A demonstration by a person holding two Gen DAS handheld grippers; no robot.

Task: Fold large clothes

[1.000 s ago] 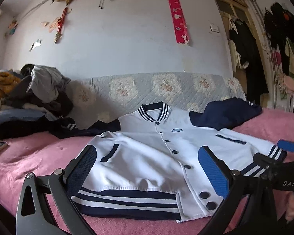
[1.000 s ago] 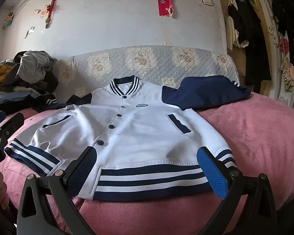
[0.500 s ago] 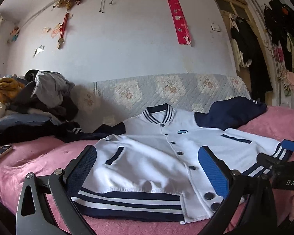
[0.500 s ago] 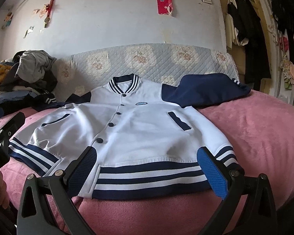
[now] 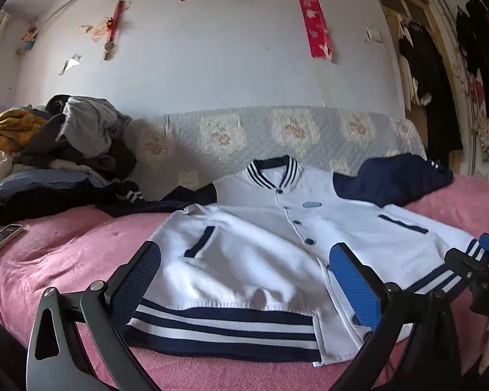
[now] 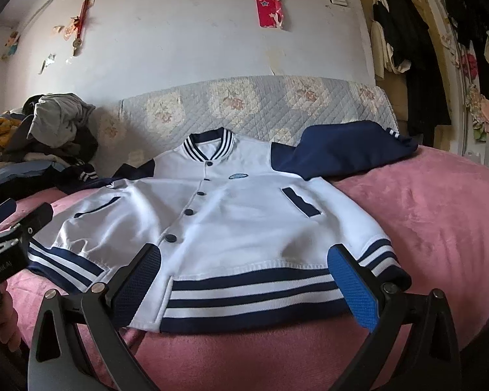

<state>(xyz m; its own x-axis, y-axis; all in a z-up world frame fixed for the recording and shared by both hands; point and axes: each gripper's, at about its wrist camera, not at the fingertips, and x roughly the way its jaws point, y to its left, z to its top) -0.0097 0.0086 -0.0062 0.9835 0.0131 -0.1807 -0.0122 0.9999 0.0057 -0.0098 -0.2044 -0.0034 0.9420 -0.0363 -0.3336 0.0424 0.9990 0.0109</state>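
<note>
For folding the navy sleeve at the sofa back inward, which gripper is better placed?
Probably the right gripper: it is open before the jacket hem, on the side where that sleeve lies.

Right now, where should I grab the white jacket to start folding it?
Probably the striped hem corners nearest you: left gripper and right gripper both hover open there. The jacket lies flat, buttoned, front up on the pink bed, so its near edge pinches easily from the front.

Left tool (image 5: 244, 290) open over jacket (image 5: 264, 254) hem, pink bed (image 5: 81, 247)
</note>
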